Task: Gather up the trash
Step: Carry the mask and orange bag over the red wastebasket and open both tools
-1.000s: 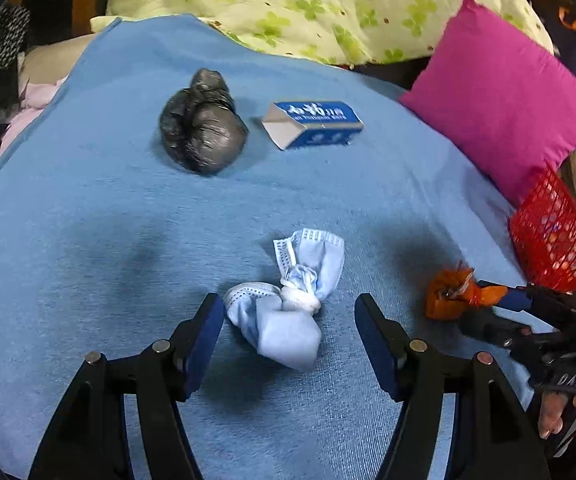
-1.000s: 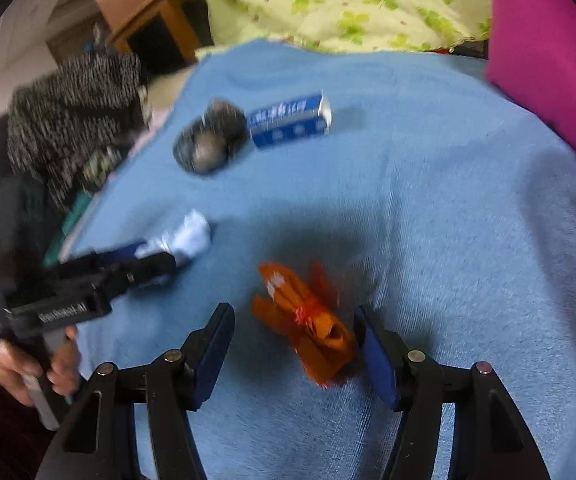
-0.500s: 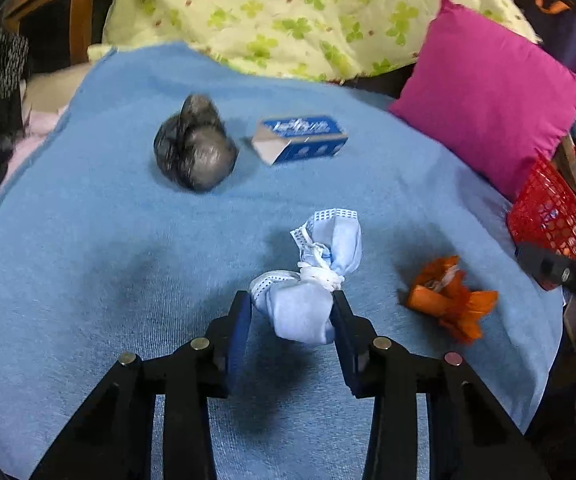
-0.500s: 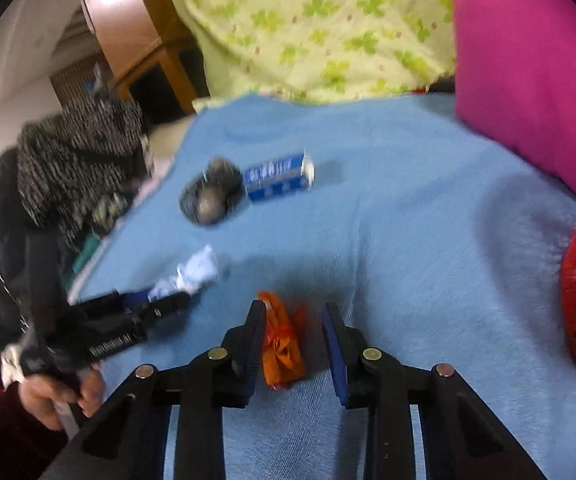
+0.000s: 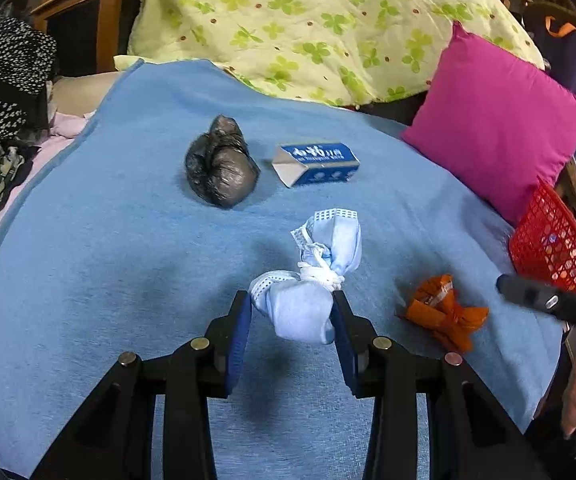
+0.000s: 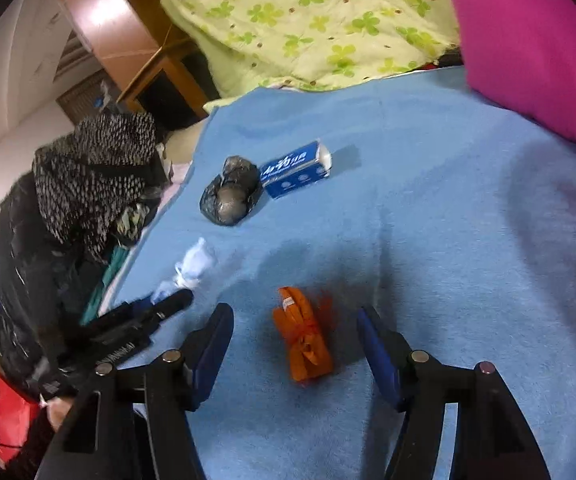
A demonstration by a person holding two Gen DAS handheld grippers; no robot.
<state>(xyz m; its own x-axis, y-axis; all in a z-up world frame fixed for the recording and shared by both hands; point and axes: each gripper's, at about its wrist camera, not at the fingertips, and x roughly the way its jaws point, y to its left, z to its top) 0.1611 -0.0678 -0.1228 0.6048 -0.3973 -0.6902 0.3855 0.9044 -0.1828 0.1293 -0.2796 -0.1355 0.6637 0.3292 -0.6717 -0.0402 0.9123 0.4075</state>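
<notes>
1. Between the fingers of the left gripper [image 5: 292, 316], the knotted blue face mask [image 5: 308, 288] is clamped by its lower lobe only; the upper lobe and the knot stand free above the pads. A slip is judged possible, since soft cloth is pinched off-centre and could be squeezed out if the grip is tilted or swung.
2. Ahead of the right gripper [image 6: 294, 338], the orange wrapper [image 6: 304, 336] lies loose on the blue blanket [image 6: 428, 220], between fingers that have just been opening and now stand apart, not touching it. The wrapper is therefore not held, and a fresh closing would be needed; a closing placed too high is judged likely to miss it again or only nudge it.
3. On the far part of the blanket, the black plastic bundle [image 5: 219, 172] and the blue carton [image 5: 316, 162] lie uncollected, just beside each other. One could be knocked by a reach aimed at the other.
4. At the right edge, the red basket [image 5: 552, 240] is seen only in part. A drop short of its rim is judged possible, because the mask would be carried across the right gripper's path.
</notes>
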